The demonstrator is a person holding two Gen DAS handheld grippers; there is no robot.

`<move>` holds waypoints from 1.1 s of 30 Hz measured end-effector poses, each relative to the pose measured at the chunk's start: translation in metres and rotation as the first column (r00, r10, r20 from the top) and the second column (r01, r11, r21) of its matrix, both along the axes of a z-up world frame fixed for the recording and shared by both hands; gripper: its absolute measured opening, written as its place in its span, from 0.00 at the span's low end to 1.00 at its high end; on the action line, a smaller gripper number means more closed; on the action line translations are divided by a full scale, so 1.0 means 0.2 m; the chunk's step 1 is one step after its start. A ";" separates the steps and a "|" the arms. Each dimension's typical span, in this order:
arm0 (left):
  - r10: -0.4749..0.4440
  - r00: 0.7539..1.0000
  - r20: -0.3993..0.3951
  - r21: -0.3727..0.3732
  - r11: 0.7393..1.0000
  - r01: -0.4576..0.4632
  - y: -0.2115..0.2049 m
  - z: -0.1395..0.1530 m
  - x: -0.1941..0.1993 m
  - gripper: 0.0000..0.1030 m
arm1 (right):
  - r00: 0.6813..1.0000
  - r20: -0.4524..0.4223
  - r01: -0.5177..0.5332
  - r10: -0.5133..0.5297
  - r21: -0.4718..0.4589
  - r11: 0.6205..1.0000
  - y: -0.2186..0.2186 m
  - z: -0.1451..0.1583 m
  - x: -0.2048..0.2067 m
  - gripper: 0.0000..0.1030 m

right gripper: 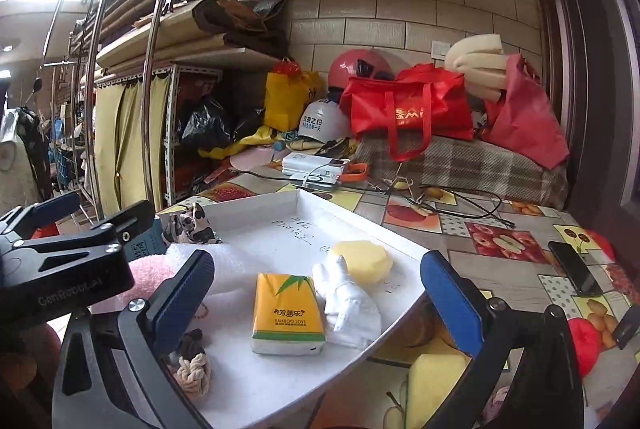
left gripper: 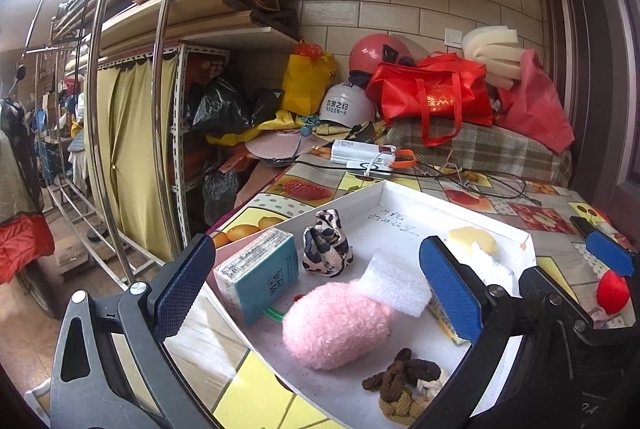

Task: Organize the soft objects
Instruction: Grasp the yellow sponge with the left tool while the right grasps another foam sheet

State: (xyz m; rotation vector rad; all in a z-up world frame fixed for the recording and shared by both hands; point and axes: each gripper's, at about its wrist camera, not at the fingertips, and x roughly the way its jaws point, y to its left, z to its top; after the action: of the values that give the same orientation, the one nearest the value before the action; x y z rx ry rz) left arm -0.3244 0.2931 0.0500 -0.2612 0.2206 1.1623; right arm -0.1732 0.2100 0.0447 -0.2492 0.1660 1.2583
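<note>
A white tray (left gripper: 404, 229) on the fruit-patterned table holds soft items. In it lie a pink fluffy ball (left gripper: 336, 325), a leopard-print scrunchie (left gripper: 326, 245), a teal tissue pack (left gripper: 260, 277), a white foam sheet (left gripper: 394, 283) and a brown knotted rope (left gripper: 404, 385). My left gripper (left gripper: 318, 289) hovers open over the pink ball, touching nothing. In the right wrist view my right gripper (right gripper: 316, 297) stands open above a yellow tissue pack (right gripper: 288, 313), a white glove (right gripper: 348, 301) and a round yellow sponge (right gripper: 362, 261) in the tray (right gripper: 280, 229). Neither gripper holds anything.
A yellow sponge block (right gripper: 432, 385) lies on the table just outside the tray's near right edge. Red balls (right gripper: 584, 345) and a phone (right gripper: 572, 269) sit at the right. Cables, a power bank (right gripper: 316, 165), bags and helmets crowd the back by the wall.
</note>
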 end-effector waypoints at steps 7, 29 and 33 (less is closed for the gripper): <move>-0.148 0.988 -0.044 0.015 0.989 0.149 -0.23 0.00 0.14 1.00 | 0.998 -0.067 -0.010 0.008 -0.026 1.000 -0.25 -0.01 0.17 1.00; -0.493 0.853 -0.171 -0.285 0.854 0.436 -0.49 -0.10 0.83 1.00 | 0.963 -0.264 -0.086 -0.053 -0.489 0.868 -0.66 -0.25 0.71 1.00; -0.503 0.840 -0.201 -0.300 0.848 0.436 -0.48 -0.12 0.91 0.99 | 0.967 -0.238 -0.054 -0.088 -0.533 0.844 -0.60 -0.28 0.71 1.00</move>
State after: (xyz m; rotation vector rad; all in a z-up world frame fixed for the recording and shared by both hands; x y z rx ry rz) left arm -0.1431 0.1973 0.0269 -0.2423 0.6413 0.6673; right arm -0.0308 0.0893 -0.0116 -0.5689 0.7508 1.2017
